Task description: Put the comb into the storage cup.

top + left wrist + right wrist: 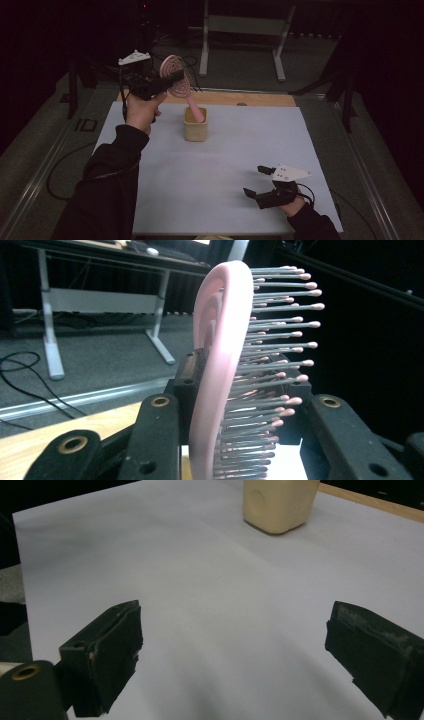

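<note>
left gripper [167,80] clamps pink hairbrush [176,75] head; keep handle plumb over beige cup [195,131] at 12 o'clock; right gripper [257,182] wide, idle.

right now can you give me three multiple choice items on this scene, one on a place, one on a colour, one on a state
1. Where is the handle end of the hairbrush?
A. flat on the white mat
B. inside the cream cup
C. on the floor

2. What colour is the hairbrush?
A. pink
B. blue
C. green

3. How does the right gripper stand?
A. shut on the cup
B. shut on the brush
C. open, holding nothing

Answers:
1 B: in the high view the handle dips into the cream cup while the left gripper clamps the brush head.
2 A: body and bristle tips are pink in the left gripper view.
3 C: in the right gripper view its jaws stand wide apart over the bare white mat.
</note>
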### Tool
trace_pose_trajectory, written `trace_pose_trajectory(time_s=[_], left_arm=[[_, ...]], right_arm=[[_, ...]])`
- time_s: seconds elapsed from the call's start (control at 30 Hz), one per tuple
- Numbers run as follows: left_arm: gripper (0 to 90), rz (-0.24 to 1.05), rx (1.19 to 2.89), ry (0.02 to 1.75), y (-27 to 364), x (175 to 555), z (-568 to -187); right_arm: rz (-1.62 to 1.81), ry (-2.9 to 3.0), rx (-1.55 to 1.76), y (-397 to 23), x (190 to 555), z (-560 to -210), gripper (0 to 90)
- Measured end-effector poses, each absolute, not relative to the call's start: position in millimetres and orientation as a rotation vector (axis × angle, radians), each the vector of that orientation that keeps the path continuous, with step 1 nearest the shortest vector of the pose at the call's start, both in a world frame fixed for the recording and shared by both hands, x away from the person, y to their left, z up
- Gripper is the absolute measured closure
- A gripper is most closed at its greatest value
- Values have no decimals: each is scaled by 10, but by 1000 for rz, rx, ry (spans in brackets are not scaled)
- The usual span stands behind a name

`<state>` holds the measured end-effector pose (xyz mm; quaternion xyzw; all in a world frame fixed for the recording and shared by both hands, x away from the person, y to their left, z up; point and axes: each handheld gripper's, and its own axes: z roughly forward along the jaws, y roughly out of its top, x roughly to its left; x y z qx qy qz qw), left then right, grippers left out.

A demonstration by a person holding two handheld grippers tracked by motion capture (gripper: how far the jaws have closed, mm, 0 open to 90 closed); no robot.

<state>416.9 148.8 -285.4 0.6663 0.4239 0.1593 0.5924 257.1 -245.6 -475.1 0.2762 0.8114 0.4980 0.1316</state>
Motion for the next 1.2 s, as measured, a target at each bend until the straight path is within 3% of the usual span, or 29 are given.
trace_pose_trajectory(time_s=[0.6, 1.2], left_arm=[[649, 485, 1586, 1034, 1403, 4367, -2964], [649, 459, 1560, 1084, 1354, 4496, -3238]], right_arm=[[1453, 2352, 796, -2466, 2555, -4739, 78], [1453, 2350, 792, -2480, 2556, -4737, 78]])
